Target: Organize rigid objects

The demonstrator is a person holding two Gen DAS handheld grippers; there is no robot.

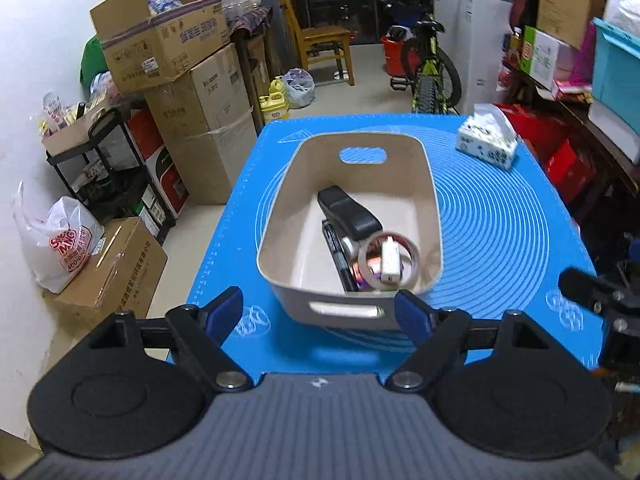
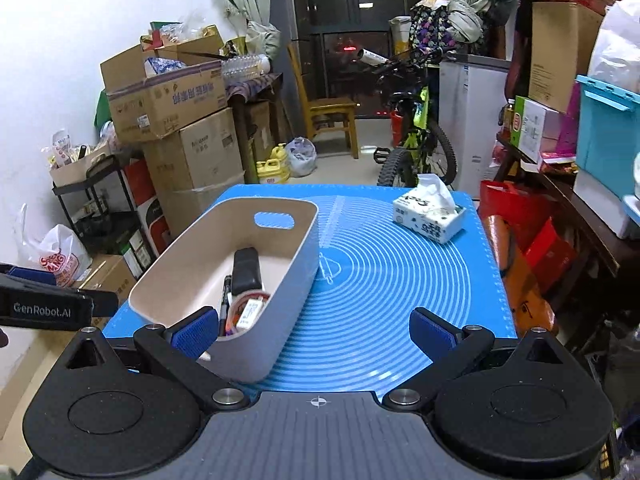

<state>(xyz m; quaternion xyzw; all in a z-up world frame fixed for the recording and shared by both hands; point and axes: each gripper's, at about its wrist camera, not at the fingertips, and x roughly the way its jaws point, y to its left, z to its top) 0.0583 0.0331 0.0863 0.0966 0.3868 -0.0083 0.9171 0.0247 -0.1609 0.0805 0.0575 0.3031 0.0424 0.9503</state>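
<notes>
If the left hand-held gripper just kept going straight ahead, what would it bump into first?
Probably the near wall of the white bin: the left hand-held gripper is open and aimed at it, fingers either side of its near end. Depth is hard to judge.

You find open blue mat (image 2: 380, 300) right of the beige plastic bin (image 2: 288, 280); only the white tissue pack (image 2: 430, 216) blocks the table's far right corner.

The left hand-held gripper (image 1: 320, 312) is spread wide, its blue-padded fingers (image 1: 224, 312) well apart with nothing between them. The right hand-held gripper (image 2: 314, 334) is likewise spread, its pads (image 2: 432, 334) empty, and it sits just right of the left one, both pointing forward and tilted down.
</notes>
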